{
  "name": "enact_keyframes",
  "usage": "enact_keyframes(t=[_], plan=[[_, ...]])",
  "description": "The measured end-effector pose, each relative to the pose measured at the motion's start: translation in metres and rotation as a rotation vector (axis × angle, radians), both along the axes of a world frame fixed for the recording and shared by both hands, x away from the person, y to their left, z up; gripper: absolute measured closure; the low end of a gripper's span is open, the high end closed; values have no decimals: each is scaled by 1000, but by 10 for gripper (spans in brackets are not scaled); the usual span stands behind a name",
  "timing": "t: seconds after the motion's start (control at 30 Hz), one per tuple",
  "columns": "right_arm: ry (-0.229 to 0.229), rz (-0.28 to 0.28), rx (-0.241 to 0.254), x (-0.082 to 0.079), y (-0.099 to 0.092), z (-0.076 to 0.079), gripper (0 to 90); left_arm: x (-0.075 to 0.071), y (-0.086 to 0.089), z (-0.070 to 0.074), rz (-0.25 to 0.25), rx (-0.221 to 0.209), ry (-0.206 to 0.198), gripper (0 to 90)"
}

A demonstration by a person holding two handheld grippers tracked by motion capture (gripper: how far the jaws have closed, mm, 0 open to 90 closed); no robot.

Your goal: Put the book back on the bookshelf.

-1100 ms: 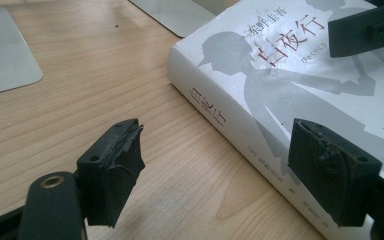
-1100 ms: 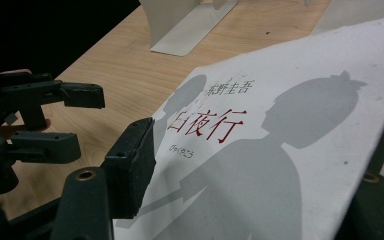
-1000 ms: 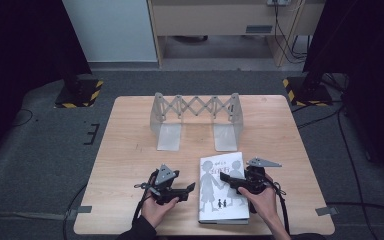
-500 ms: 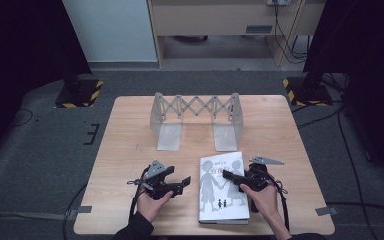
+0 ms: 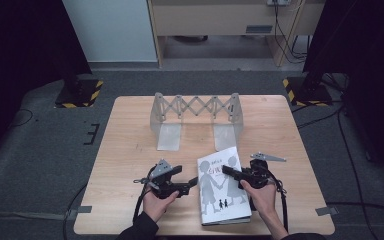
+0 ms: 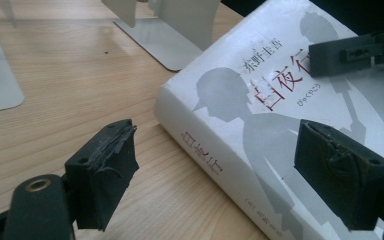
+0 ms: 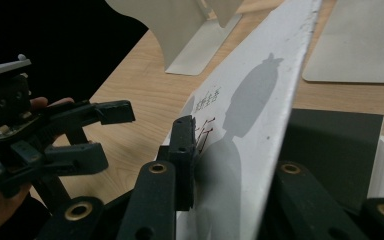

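Here the right claw (image 5: 228,173) is clenched on the lifted front cover of the white book (image 5: 215,200), which lies near the surface's (image 5: 130,140) front edge, seemingly to open it, while the released left claw (image 5: 194,182) waits just beside its spine.

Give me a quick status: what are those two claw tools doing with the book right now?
Right gripper shut on the book's front cover, lifting it. Left gripper open at the book spine, not gripping. Expanding bookend rack stands behind, clear.
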State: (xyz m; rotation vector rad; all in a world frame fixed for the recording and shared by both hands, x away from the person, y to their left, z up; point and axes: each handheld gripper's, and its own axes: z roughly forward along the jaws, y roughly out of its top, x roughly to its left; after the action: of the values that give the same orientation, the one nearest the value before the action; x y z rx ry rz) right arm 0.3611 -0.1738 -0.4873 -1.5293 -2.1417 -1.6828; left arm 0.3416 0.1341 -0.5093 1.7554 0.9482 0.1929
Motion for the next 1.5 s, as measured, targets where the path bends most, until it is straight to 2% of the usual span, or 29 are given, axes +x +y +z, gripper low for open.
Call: enact_keyframes(t=[0.13,0.27,0.4,0.53,0.57,0.6,0.8,0.87,0.93,1.1,1.13,1.27,1.33,1.43,1.47,1.5], plan=[[-18,8,31,-2,0,5,782,-2,-6,-1,-26,-12,10,162],[-50,28,61,-5,1,11,807,-2,-13,-4,-50,-3,24,155],[-67,46,72,-7,1,13,814,-4,-19,-10,-81,30,31,136],[-84,65,90,-8,0,16,823,-5,-24,-17,-127,-26,60,35],[-84,65,90,-8,0,16,823,-5,-24,-17,-127,-26,60,17],[-91,80,102,-9,0,16,825,-5,-26,-20,-147,-46,59,1],[-101,91,115,-9,-1,16,826,-5,-26,-20,-151,-50,52,0],[-105,93,117,-9,-2,16,826,-5,-27,-22,-151,-69,58,0],[-114,99,119,-9,-2,17,826,-5,-26,-23,-152,-87,69,0],[-130,123,120,-10,-3,20,827,-3,-25,-31,-172,-173,128,0],[-137,142,133,-10,-2,20,830,-4,-27,-33,-212,-194,154,0],[-141,164,136,-10,1,20,828,-6,-28,-34,-225,-196,181,0],[-124,155,131,-6,1,16,818,-5,-28,-35,-222,-190,193,0],[-127,145,124,-5,0,13,805,-4,-28,-35,-217,-182,209,0],[-129,138,114,-5,0,12,788,-3,-29,-36,-212,-178,219,0],[-152,127,75,-4,1,9,741,-2,-29,-36,-207,-172,242,0]])
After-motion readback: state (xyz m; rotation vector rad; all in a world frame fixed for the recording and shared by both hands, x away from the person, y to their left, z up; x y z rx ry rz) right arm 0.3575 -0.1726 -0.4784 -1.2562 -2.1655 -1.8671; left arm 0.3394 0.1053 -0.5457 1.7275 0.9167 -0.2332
